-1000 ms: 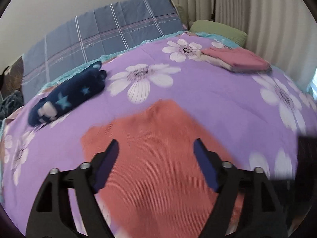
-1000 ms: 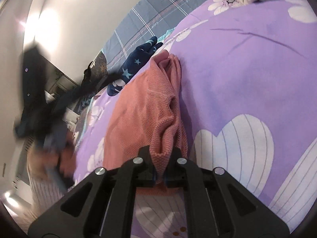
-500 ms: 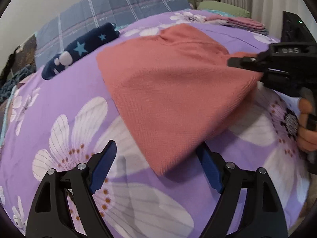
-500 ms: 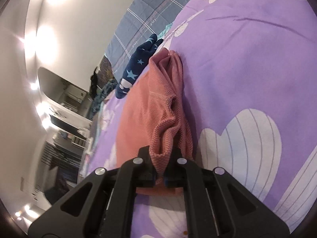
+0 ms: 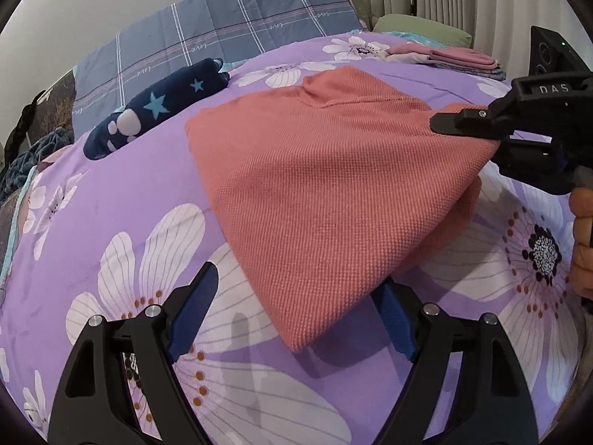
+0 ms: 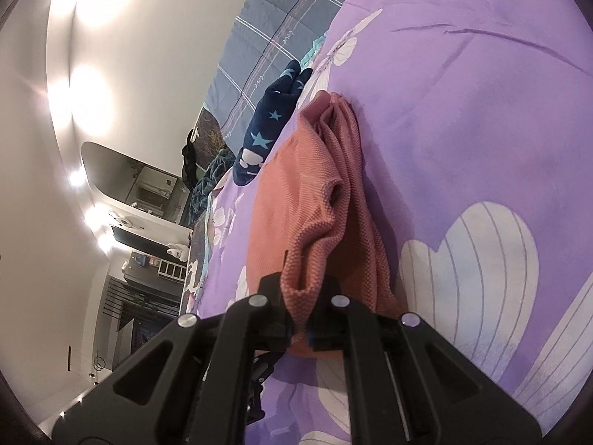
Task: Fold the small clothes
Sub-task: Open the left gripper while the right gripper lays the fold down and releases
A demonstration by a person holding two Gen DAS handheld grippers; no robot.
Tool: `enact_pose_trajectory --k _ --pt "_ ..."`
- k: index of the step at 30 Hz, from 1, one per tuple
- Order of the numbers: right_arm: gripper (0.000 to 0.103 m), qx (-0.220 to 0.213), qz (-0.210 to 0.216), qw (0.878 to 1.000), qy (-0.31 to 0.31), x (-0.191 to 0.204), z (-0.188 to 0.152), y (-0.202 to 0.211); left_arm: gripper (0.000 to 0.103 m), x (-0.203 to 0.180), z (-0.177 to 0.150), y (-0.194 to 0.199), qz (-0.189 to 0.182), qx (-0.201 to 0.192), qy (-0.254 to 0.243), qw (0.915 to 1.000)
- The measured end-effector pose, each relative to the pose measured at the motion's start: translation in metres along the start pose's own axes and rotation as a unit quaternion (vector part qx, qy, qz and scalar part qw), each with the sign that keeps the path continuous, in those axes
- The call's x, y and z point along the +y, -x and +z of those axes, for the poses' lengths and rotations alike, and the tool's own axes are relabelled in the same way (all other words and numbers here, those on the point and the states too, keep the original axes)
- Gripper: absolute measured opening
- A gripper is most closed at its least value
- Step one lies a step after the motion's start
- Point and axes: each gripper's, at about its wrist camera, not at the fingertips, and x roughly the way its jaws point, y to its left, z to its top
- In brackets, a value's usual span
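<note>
Purple bedding printed with big white flowers covers the bed (image 5: 111, 200), and every place below is given from the salmon knit garment (image 5: 333, 193) lying on it. Beyond the garment's far edge a blue plaid quilt (image 5: 222, 37) rises against a pale wall. At the garment's far left corner lies a rolled navy piece with light stars (image 5: 155, 107), close to it but not touching. Past its far right corner sits a flat stack of folded pink clothes (image 5: 459, 60), well apart, with a green pillow (image 5: 418, 26) behind that stack.

The garment itself is partly raised. Its right corner is pinched in the right tongs (image 6: 298, 328), whose jaws are pressed together on a bunched fold of the knit. From that corner the fabric slopes down to the bedding on the left. In the left wrist view those tongs enter from the garment's right side, with a person's fingers (image 5: 582, 233) just below them.

The left tongs (image 5: 296, 315) hang at the garment's near pointed corner with jaws spread wide. That corner lies between the two blue pads (image 5: 192, 311), and neither pad presses on it.
</note>
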Motion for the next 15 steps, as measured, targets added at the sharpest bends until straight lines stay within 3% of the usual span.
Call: enact_pose_trajectory --k 6,11,15 --pt "0.005 0.005 0.003 1.0 0.001 0.001 0.0 0.001 0.082 0.007 0.0 0.0 0.02 0.003 0.013 0.9997" --pt "0.005 0.009 -0.002 1.0 0.004 0.0 0.001 0.001 0.082 0.022 -0.004 0.01 0.004 0.001 0.04 0.9992" --pt "0.006 0.012 -0.007 1.0 0.013 0.002 0.001 0.001 0.085 0.03 -0.002 0.008 0.032 -0.003 0.049 0.9983"
